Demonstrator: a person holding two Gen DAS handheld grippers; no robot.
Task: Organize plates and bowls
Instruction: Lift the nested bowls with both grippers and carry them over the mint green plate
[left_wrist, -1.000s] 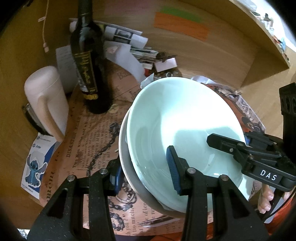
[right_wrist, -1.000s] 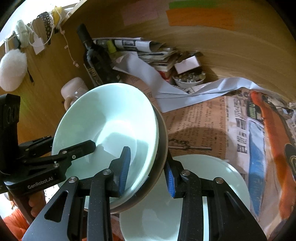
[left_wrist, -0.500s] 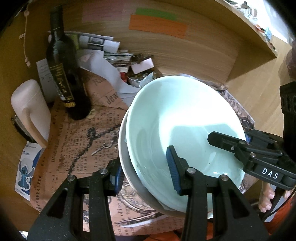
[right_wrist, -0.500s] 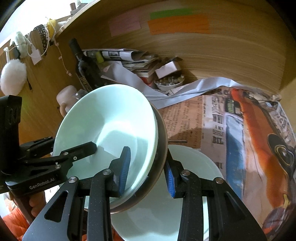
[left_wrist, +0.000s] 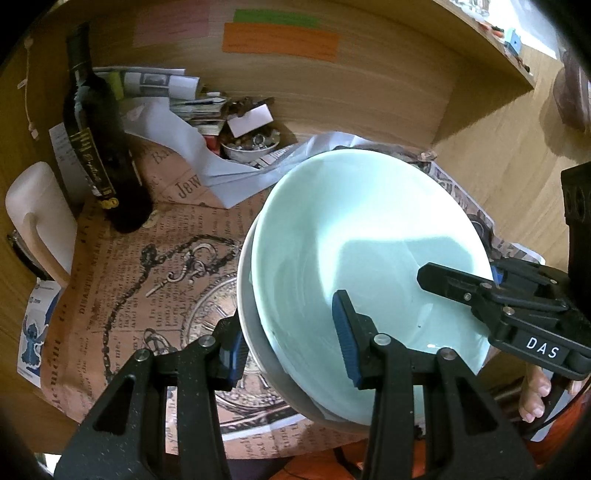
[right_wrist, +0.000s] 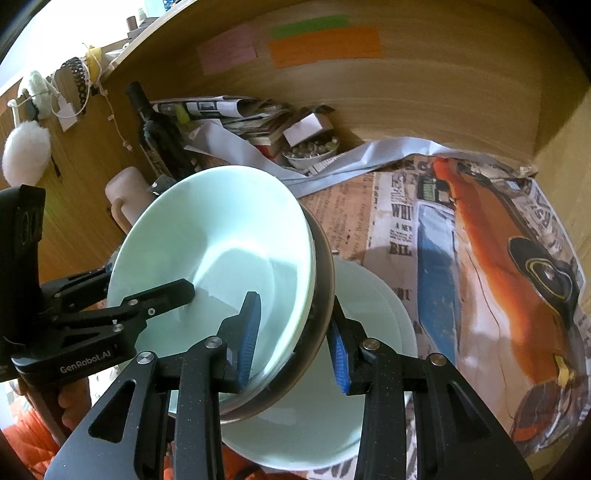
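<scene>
I am keeping both tongs clamped on one stack of dishes: the left tongs (left_wrist: 291, 341) are gripping its left rim, one blue pad inside the pale green bowl (left_wrist: 365, 251) and the other under the grey bowl (left_wrist: 247, 314) nested beneath it, while the right tongs (right_wrist: 293, 339) are gripping the opposite rim the same way, one pad inside the green bowl and one against the dark underside of the outer bowl. The stack is tilting and I am holding it off the surface (left_wrist: 147, 258), which is lying under printed newspaper sheets. In the right wrist view, a pale green plate (right_wrist: 373, 325) is sitting on the paper directly below the raised stack, apart from it. A dark wine bottle (left_wrist: 99, 147) is standing upright at the back left, with a cream mug (left_wrist: 37, 214) just beside it, and a small dish of odds and ends (left_wrist: 251, 146) is resting among loose papers against the wooden back wall.
</scene>
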